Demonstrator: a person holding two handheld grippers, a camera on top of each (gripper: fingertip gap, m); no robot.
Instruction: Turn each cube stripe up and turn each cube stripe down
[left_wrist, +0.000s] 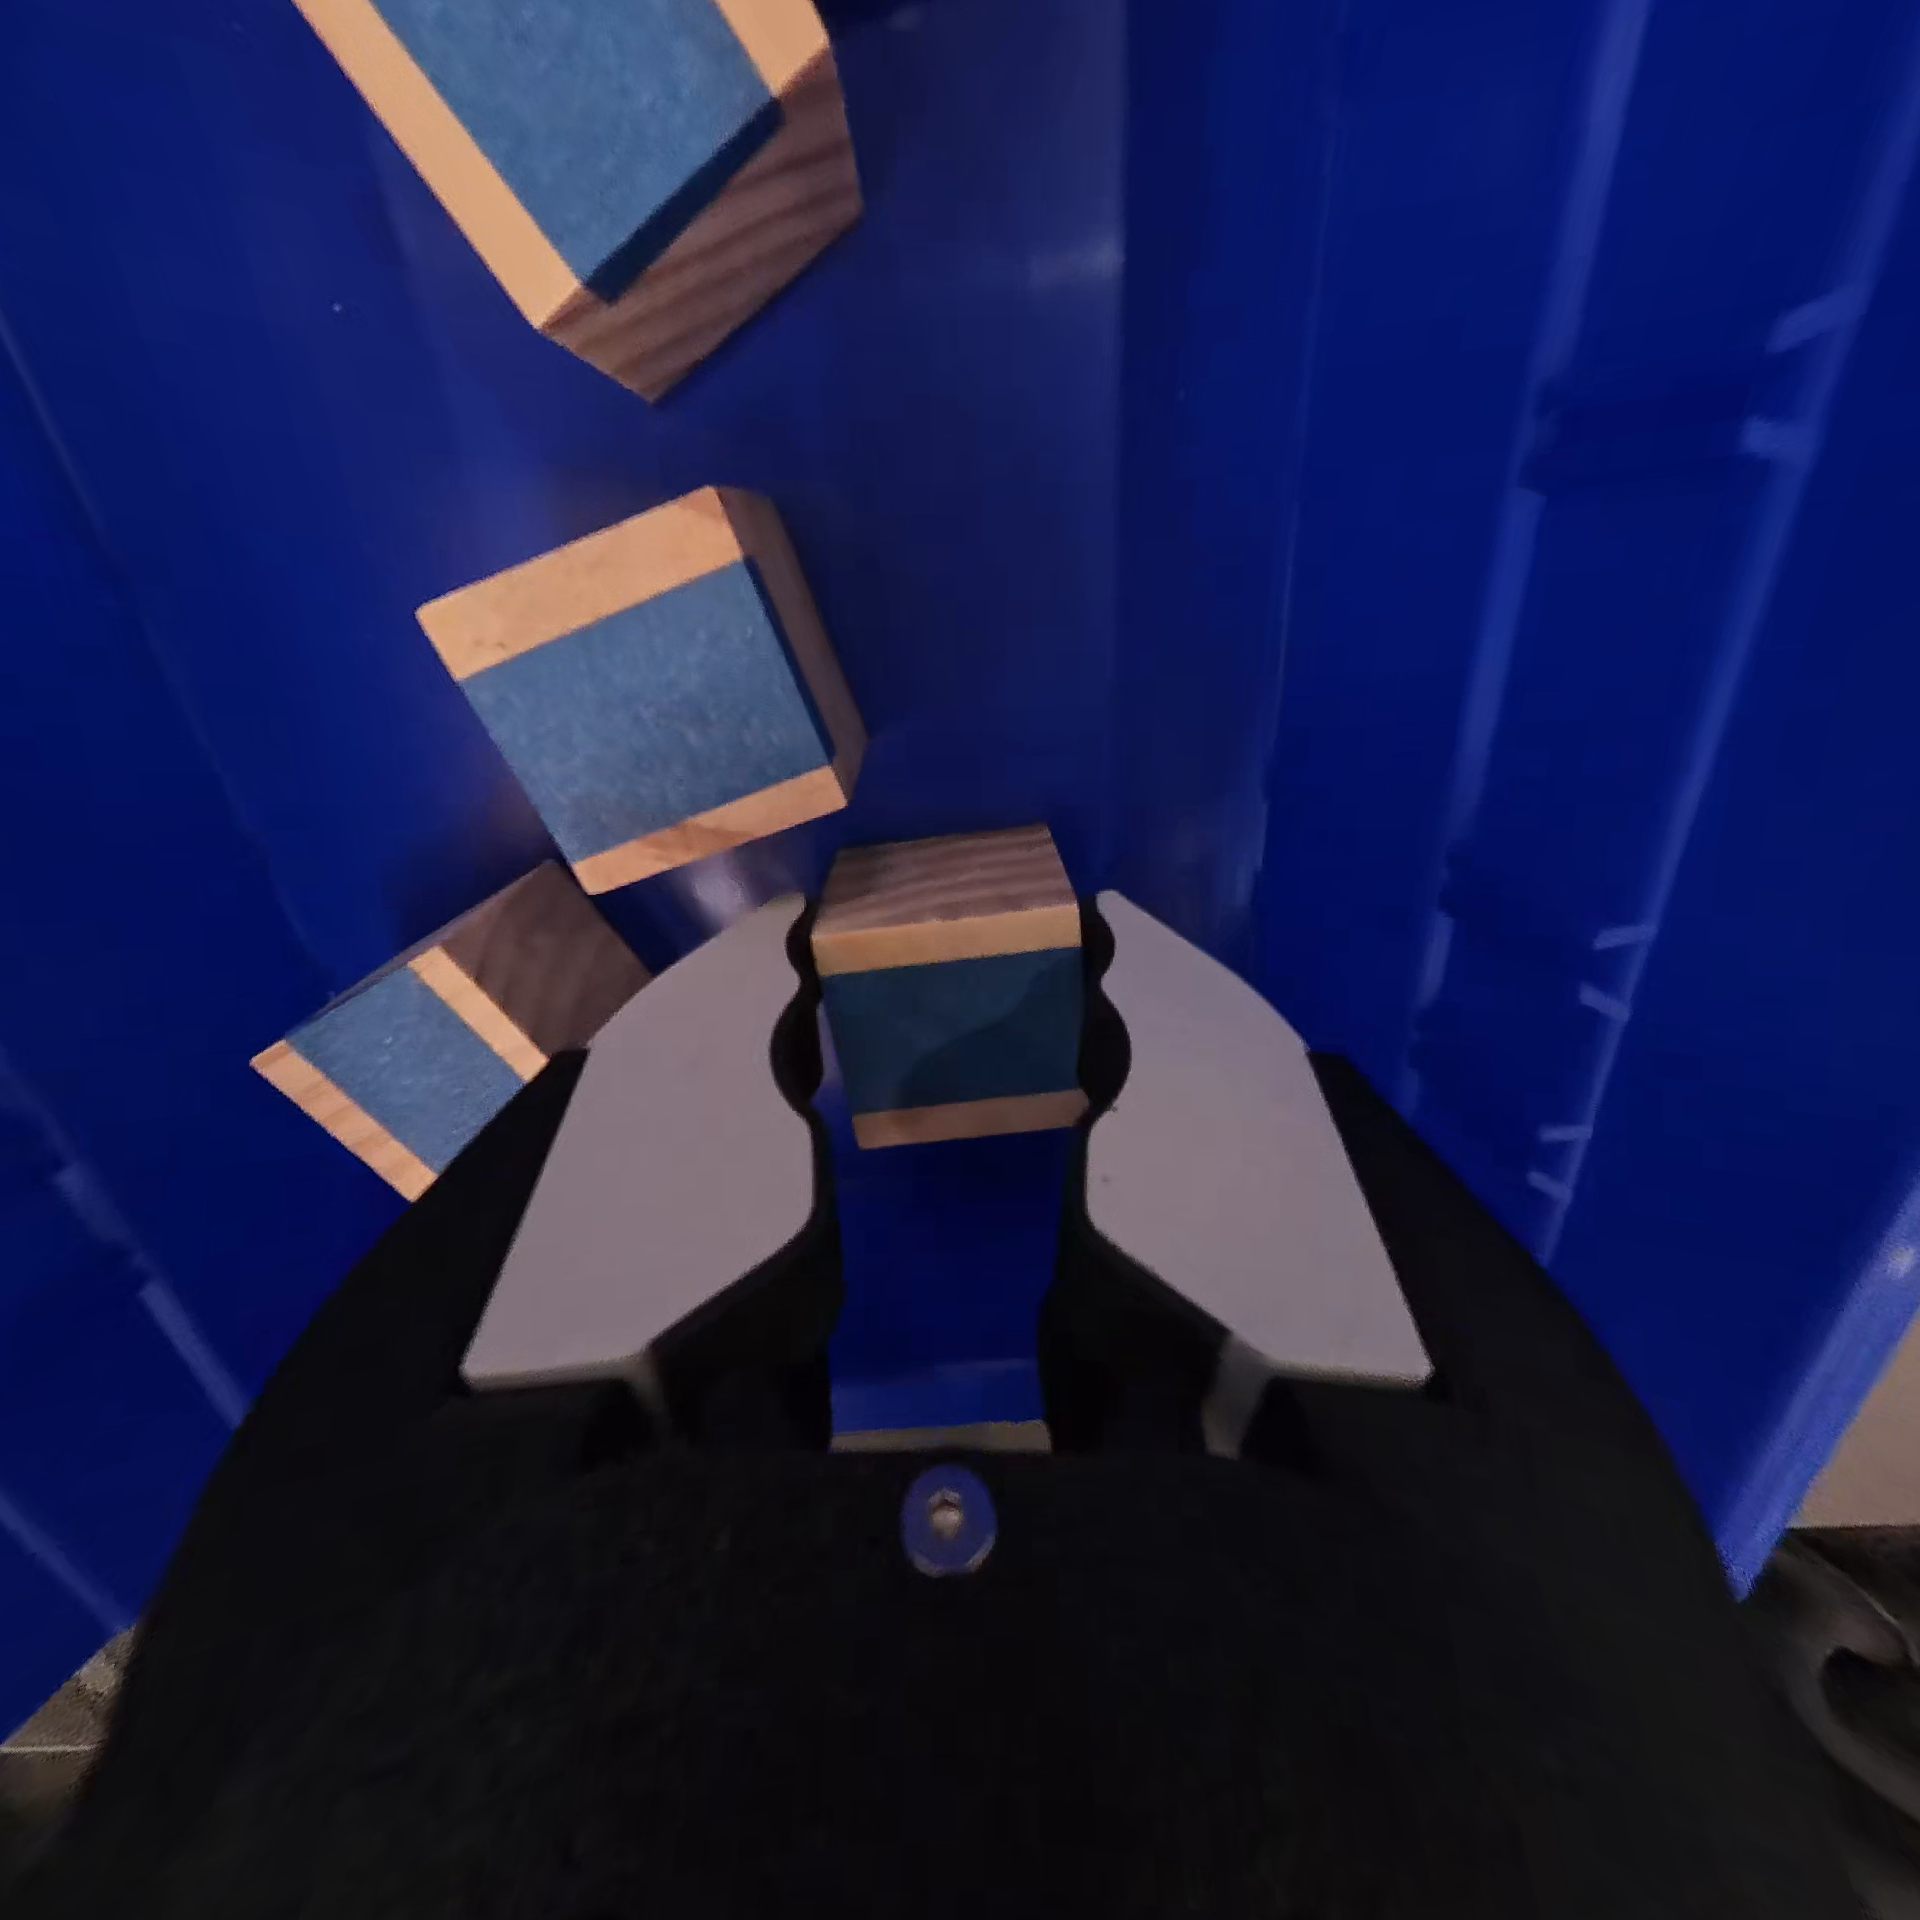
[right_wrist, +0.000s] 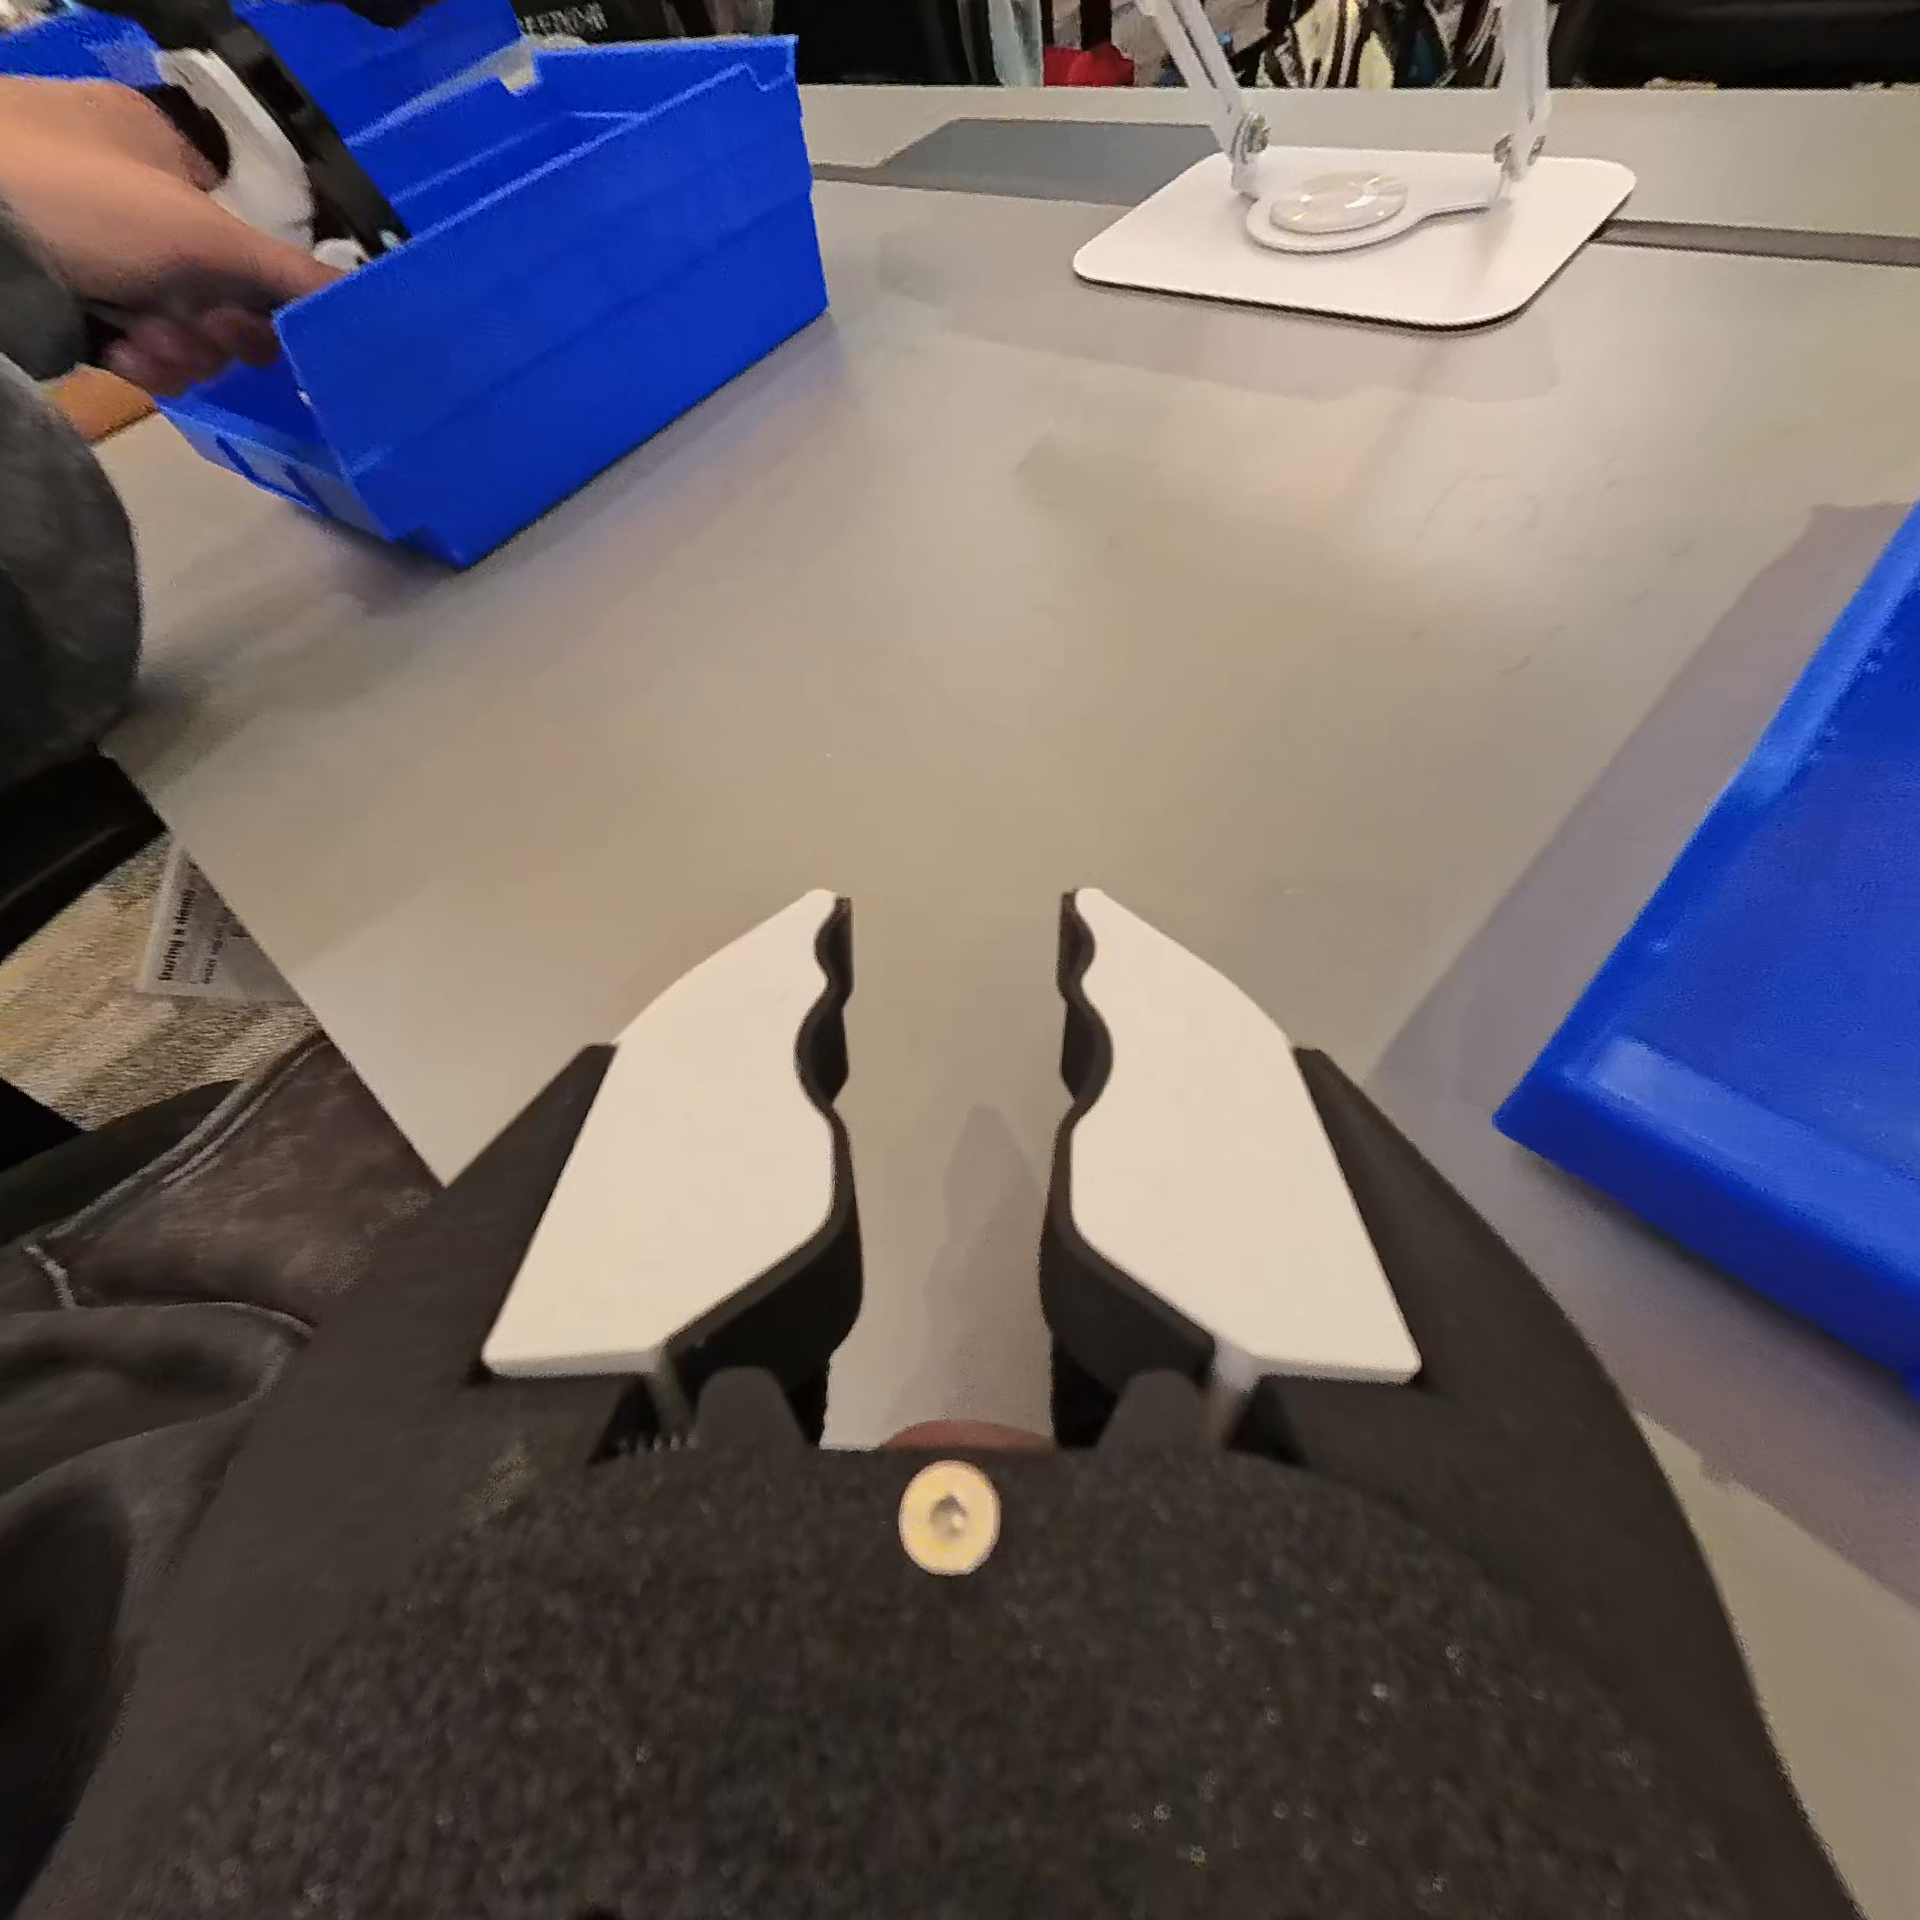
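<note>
Blue bin (left_wrist: 1351, 520), cube (left_wrist: 951, 987) between left gripper (left_wrist: 951, 935)

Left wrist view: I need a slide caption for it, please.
Left gripper clamps a striped wooden cube inside the blue bin, three more cubes beyond.

I see a grey table (right_wrist: 1039, 623) carrying everything. At its far left sits a blue bin (right_wrist: 582, 343), resting on the tabletop near the left edge. At my right another blue bin (right_wrist: 1766, 987) lies on the table, only part of it in view. Toward the far side stands a white stand base (right_wrist: 1351, 239), flat on the surface, with a darker grey strip (right_wrist: 1039, 156) running behind it.
</note>
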